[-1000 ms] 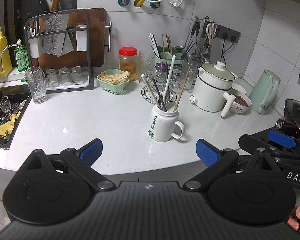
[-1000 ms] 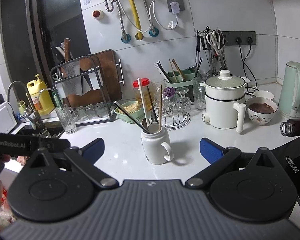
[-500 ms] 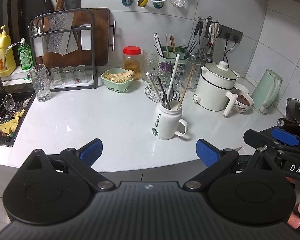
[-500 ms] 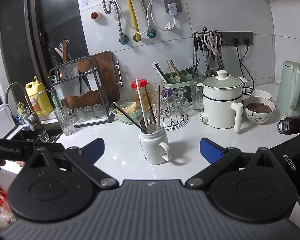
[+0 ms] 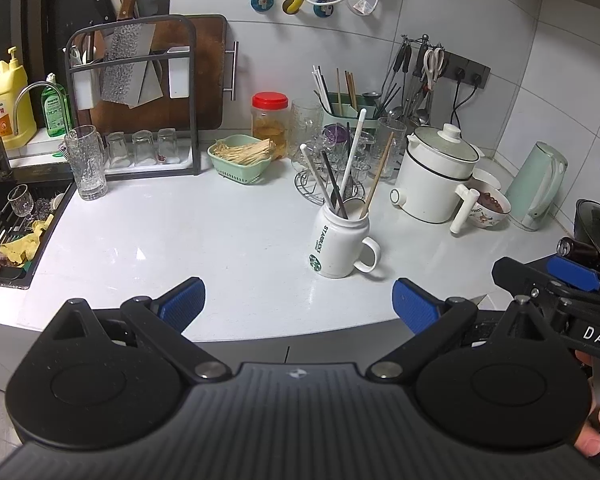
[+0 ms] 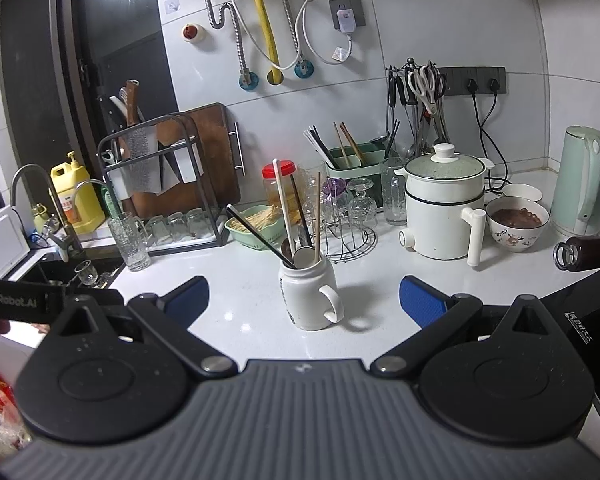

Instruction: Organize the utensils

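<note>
A white Starbucks mug (image 5: 338, 242) (image 6: 308, 294) stands on the white counter (image 5: 204, 236), holding several utensils: a white stick (image 5: 351, 156), black chopsticks (image 5: 332, 190), a wooden chopstick (image 5: 378, 178) and a spoon (image 6: 303, 255). A green utensil caddy (image 5: 350, 114) (image 6: 356, 164) with chopsticks sits at the back wall. My left gripper (image 5: 298, 306) is open and empty, near the counter's front edge, short of the mug. My right gripper (image 6: 304, 300) is open too, with the mug showing between its blue pads but farther off. The right gripper's body (image 5: 560, 292) shows at the left wrist view's right edge.
A white electric pot (image 5: 436, 176), a bowl of food (image 5: 488, 208) and a pale green kettle (image 5: 538, 184) stand right. A wire glass rack (image 6: 348, 232), green basket (image 5: 240, 160), red-lidded jar (image 5: 270, 120), knife rack (image 5: 134, 96) and tall glass (image 5: 86, 168) line the back. The sink (image 5: 12, 232) lies left.
Both grippers have drawn back and risen slightly, so the mug sits a little farther and more centred. Both stay open and nothing on the counter has moved.
</note>
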Demonstrator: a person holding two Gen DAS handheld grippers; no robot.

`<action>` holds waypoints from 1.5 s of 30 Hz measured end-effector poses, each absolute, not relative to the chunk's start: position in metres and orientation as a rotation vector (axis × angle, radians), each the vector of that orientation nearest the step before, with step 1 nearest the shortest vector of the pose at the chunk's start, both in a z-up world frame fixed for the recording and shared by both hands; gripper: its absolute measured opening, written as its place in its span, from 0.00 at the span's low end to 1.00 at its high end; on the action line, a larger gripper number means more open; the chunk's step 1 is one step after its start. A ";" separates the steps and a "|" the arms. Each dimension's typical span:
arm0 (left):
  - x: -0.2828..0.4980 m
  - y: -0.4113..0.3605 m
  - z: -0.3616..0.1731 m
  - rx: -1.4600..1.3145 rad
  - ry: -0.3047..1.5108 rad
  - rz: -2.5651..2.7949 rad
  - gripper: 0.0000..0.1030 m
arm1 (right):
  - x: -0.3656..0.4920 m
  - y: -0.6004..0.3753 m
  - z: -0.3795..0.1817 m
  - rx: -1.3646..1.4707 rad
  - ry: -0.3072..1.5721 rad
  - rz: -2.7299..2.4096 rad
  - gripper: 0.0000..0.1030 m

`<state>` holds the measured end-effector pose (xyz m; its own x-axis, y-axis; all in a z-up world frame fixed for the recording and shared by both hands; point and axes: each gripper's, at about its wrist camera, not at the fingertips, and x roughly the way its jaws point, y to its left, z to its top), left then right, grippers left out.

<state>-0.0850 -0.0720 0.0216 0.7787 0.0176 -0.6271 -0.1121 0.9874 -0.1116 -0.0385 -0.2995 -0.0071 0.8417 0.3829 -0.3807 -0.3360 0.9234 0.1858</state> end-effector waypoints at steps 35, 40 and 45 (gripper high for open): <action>-0.070 -0.073 0.014 -0.146 0.680 0.055 0.98 | -0.031 -0.297 -0.016 0.108 0.448 0.364 1.00; -0.068 -0.073 0.014 -0.145 0.682 0.048 0.98 | -0.031 -0.297 -0.016 0.101 0.443 0.361 1.00; -0.067 -0.074 0.014 -0.141 0.679 0.050 0.98 | -0.031 -0.299 -0.015 0.101 0.446 0.360 1.00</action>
<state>-0.0675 -0.0742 0.0142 0.7772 0.0001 -0.6292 -0.0923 0.9892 -0.1139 -0.0309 -0.2988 -0.0151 0.8404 0.3622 -0.4032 -0.3186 0.9320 0.1730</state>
